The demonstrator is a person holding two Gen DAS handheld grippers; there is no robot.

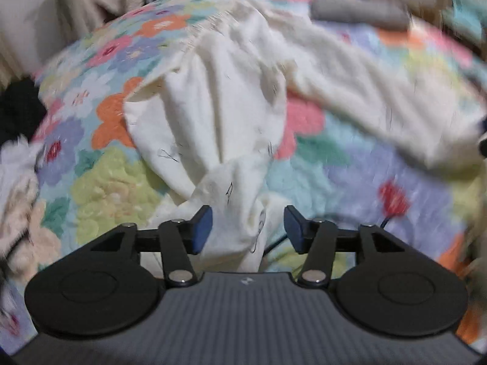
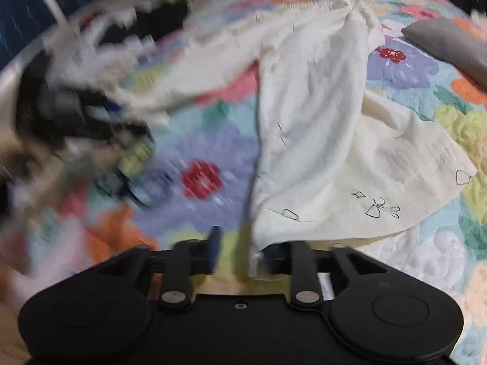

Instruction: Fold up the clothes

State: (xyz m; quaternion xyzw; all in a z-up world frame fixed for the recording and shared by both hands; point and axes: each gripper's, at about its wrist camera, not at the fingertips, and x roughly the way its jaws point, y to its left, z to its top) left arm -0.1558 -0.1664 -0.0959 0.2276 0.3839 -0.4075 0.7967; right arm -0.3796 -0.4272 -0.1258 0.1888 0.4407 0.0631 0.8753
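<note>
— Two blue-padded fingers (image 1: 203, 228) of the left gripper (image 1: 248, 228) sit nearest, spread apart, with a bunched end of the cream garment (image 1: 219, 115) running between them. Only the left pad seems to touch the cloth; nothing is clamped.

— And the right gripper (image 2: 243, 251)?

— Its two fingers (image 2: 214, 249) are parted as well. A corner of the same garment drapes over the right one, loose, not pinched.

— How many garments?

— One cream piece is clear, lying on the floral bedspread (image 1: 350, 170). It is soft, rumpled, and printed with small black line drawings; the right view shows a bow (image 2: 382, 208) and little outlined shapes near its hem. It splits into two long limbs spreading out from a common top, though sleeves or legs, I cannot tell.

— Anything else on the bed?

— One grey pillow (image 1: 359, 12) lies beyond the garment, and one blurred heap of black and white clothes (image 2: 91, 85) lies at the left of the right view.
</note>
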